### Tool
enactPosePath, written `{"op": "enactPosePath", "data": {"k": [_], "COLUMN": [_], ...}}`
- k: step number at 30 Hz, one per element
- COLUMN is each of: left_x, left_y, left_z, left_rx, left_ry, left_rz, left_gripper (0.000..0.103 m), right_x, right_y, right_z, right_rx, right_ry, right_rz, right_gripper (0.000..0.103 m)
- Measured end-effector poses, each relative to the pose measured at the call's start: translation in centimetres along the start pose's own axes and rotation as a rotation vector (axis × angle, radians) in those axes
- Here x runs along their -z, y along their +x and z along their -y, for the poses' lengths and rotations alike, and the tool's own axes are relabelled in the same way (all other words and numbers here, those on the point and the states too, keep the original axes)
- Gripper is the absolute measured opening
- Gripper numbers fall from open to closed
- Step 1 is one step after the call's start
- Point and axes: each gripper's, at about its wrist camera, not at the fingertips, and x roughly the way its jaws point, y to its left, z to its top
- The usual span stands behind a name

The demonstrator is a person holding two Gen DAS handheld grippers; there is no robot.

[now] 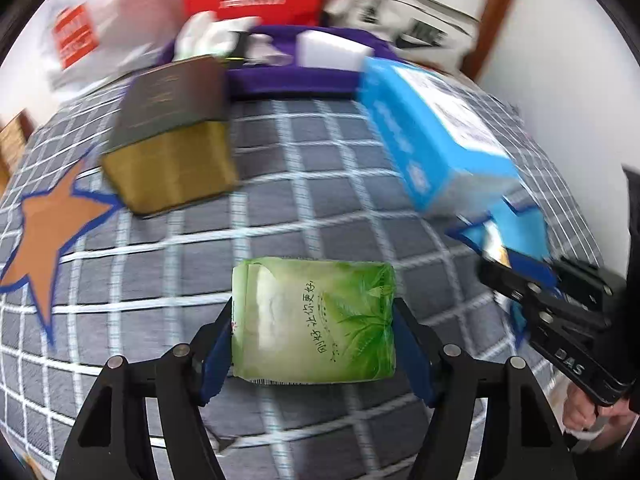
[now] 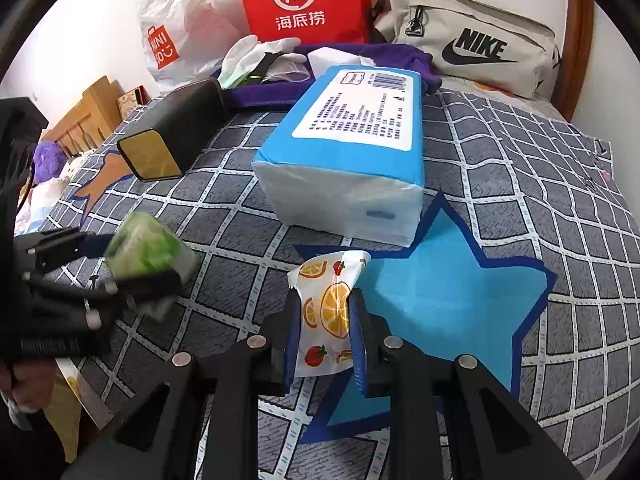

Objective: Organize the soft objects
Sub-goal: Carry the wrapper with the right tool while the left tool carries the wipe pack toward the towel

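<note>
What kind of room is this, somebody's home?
Probably a bedroom at home: everything sits on a bed with a grey checked cover, a wooden headboard behind it, and a Nike bag and shopping bags beside the wall.

Two grippers are showing: the left gripper [image 1: 312,344] is gripping one green tissue pack [image 1: 316,320], and the right gripper [image 2: 325,328] is gripping one fruit-print pack [image 2: 326,312]. One big blue tissue pack [image 2: 352,152] and one black-and-gold box [image 2: 172,132] are lying on the checked bedspread [image 2: 520,168]. Two star patches are showing on it, one orange star [image 1: 48,232] and one blue star [image 2: 440,292]. At the back, one red bag [image 2: 304,0], one white plastic bag [image 2: 172,32], one grey sports bag [image 2: 472,36] and one purple tray [image 2: 272,94] are sitting.
</note>
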Motion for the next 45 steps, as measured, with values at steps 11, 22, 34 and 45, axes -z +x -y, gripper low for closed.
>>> {"op": "enactPosePath", "data": {"k": [11,22,34,45], "left_x": [-1.7,-3.6,-5.8,-9.5], "left_y": [-2.7,-5.8,-8.0,-10.1], "left_z": [-5.6,-5.0,-4.3,-3.9], "left_rx": [-0.052,-0.037,-0.024,-0.025], "left_ry": [-0.157,-0.148,-0.142,-0.118], "left_rz": [0.054,0.116,0.152,0.2], "left_gripper": [0.07,0.07,0.07,0.07], "right_x": [-1.3,-3.6,-7.0,-10.3], "right_y": [-0.9,-4.1,-6.4,-7.2], "right_z": [-0.9,-1.8,-2.0,-1.3], "right_rx": [-0.04,-0.081,-0.083,-0.084], "right_ry": [-0.037,-0.065,-0.079,-0.062], "right_rz": [0.006,0.064,0.131,0.181], "right_gripper": [0.022,0.022,0.022,0.022]}}
